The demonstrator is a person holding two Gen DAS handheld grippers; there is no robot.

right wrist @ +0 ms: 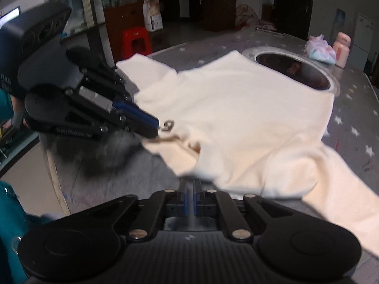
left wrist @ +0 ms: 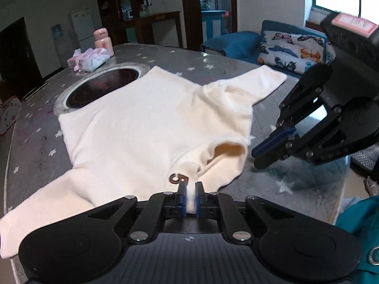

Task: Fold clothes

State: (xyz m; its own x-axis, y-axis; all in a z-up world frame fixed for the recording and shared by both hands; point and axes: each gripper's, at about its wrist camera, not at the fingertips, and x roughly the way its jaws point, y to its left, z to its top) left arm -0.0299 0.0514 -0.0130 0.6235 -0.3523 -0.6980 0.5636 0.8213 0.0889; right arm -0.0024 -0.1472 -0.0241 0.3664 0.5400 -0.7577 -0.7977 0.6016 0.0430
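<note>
Left hand-held gripper [left wrist: 191, 195] pinches the cream sweater's [left wrist: 142, 123] near collar edge.

Left gripper [left wrist: 191, 188] fingers pinched; right gripper [right wrist: 190, 185] fingers closed, empty.

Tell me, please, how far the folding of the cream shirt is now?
Done: the cream shirt lies spread on the star-patterned table, both sleeves still out, no fold made. In hand: the left gripper is shut on cloth at the collar; the right gripper is shut and empty. Left: all the folds.
</note>
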